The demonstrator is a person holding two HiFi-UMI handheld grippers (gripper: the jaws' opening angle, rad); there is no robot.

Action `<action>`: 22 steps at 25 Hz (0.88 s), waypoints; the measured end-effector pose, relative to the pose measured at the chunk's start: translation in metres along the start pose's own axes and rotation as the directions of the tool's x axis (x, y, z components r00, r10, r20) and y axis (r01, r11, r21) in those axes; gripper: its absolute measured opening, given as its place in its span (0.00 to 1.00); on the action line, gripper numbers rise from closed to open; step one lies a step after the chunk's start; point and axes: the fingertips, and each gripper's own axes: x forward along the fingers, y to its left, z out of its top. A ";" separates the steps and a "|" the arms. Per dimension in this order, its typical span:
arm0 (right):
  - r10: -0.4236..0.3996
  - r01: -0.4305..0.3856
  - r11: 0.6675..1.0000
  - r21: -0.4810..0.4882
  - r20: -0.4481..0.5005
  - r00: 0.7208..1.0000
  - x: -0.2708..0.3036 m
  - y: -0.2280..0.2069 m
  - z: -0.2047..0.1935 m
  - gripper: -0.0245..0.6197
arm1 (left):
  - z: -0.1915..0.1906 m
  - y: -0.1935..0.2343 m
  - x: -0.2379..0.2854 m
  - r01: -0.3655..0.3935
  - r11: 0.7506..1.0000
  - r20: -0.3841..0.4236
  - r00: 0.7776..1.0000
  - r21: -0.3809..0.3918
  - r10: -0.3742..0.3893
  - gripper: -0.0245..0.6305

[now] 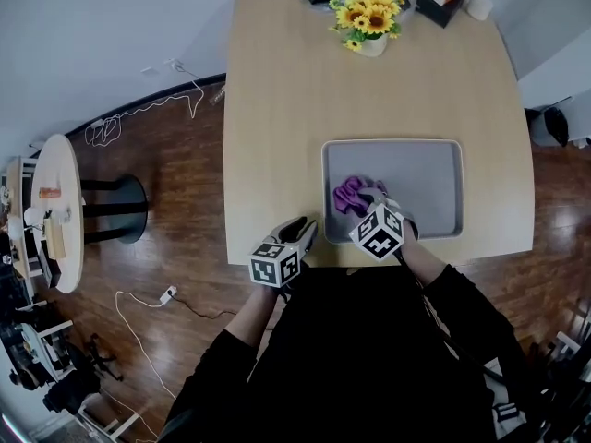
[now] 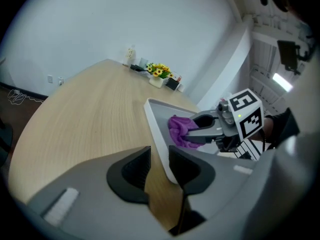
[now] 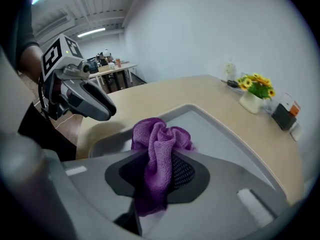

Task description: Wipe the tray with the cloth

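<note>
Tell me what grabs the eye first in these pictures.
A bright purple cloth is bunched in the right tool, which is shut on it at the near-left part of the grey tray. Next come the yellow sunflowers at the far edge of the table. The left tool sits open by the tray's near-left corner.
</note>
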 end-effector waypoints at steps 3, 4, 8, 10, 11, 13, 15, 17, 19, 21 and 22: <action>0.024 -0.025 0.997 -0.072 -0.005 1.000 0.018 0.038 0.024 0.18 | -0.007 0.017 -0.015 0.012 1.000 -0.015 1.000 -0.006 -0.012 0.19; 0.010 -0.011 0.996 -0.084 -0.010 1.000 0.020 0.043 0.027 0.18 | -0.009 0.022 -0.019 0.013 1.000 -0.017 1.000 -0.009 -0.013 0.19; 0.015 -0.016 0.998 -0.061 -0.022 1.000 0.016 0.041 0.018 0.18 | -0.014 0.035 -0.020 0.009 1.000 -0.031 0.999 -0.008 -0.010 0.19; 0.017 -0.019 0.998 -0.062 -0.041 0.999 0.006 0.035 0.004 0.18 | -0.012 0.031 -0.015 0.012 1.000 -0.040 0.999 0.004 -0.012 0.18; 0.008 -0.011 0.998 -0.058 -0.050 0.999 0.000 0.029 -0.005 0.18 | -0.011 0.027 -0.011 0.015 1.000 -0.045 0.999 0.012 -0.014 0.18; -0.025 0.024 0.999 -0.023 -0.066 0.997 -0.018 0.009 -0.032 0.18 | -0.007 0.018 0.000 0.019 0.999 -0.056 0.998 0.031 -0.017 0.19; -0.079 0.083 0.996 0.040 -0.082 0.993 -0.041 -0.020 -0.068 0.18 | -0.004 0.009 0.010 0.013 0.998 -0.068 0.998 0.060 -0.009 0.19; -0.143 0.155 0.981 0.118 -0.106 0.984 -0.071 -0.054 -0.110 0.18 | -0.001 0.001 0.019 -0.014 0.995 -0.078 0.997 0.102 0.021 0.19; -0.201 0.225 0.956 0.186 -0.143 0.969 -0.102 -0.086 -0.156 0.18 | 0.000 -0.003 0.027 -0.053 0.990 -0.085 0.994 0.134 0.065 0.19; -0.229 0.261 0.939 0.223 -0.158 0.960 -0.129 -0.109 -0.191 0.18 | -0.001 -0.005 0.033 -0.090 0.986 -0.093 0.990 0.138 0.103 0.19; -0.225 0.255 0.938 0.233 -0.146 0.963 -0.139 -0.114 -0.199 0.18 | -0.002 -0.005 0.035 -0.107 0.986 -0.096 0.988 0.129 0.120 0.19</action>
